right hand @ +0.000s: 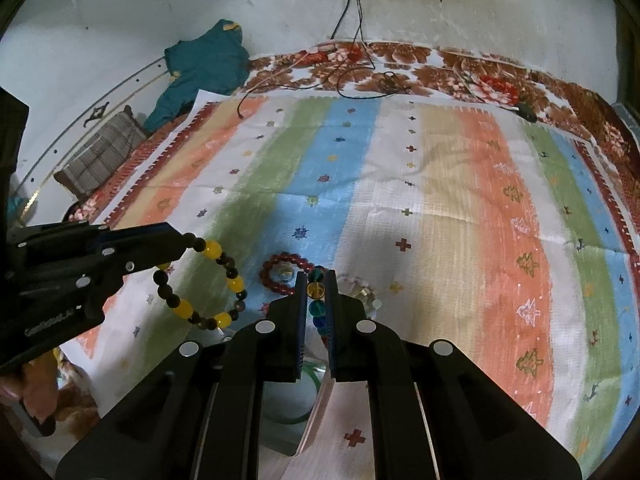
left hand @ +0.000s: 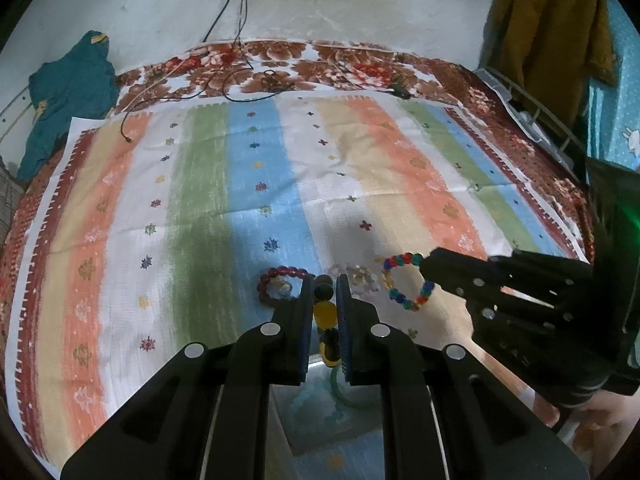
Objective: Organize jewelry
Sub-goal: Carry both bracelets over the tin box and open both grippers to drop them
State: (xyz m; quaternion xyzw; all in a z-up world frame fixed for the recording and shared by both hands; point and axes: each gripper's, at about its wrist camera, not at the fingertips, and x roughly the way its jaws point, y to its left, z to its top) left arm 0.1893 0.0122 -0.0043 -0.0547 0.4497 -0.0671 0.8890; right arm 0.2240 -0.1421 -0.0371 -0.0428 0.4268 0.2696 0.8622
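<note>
While you lift both bracelets off the bed, your left gripper [left hand: 325, 292] fingers pinch the yellow-and-black bracelet [right hand: 200, 284] and your right gripper [right hand: 316, 292] fingers pinch the multicoloured bracelet [left hand: 404, 280]; keep both grips firm and carry them apart, clear of the red bracelet [right hand: 284, 274].

A stained whitish wall [right hand: 480, 8] with dangling black cables [right hand: 352, 4] backs a bed [left hand: 472, 92] under a striped pastel cloth [right hand: 440, 200], teal garment [right hand: 204, 60] heaped alongside.

The left gripper [left hand: 325, 292] clamps a yellow-and-dark bead bracelet [left hand: 324, 312] above the striped cloth [left hand: 248, 184].
</note>
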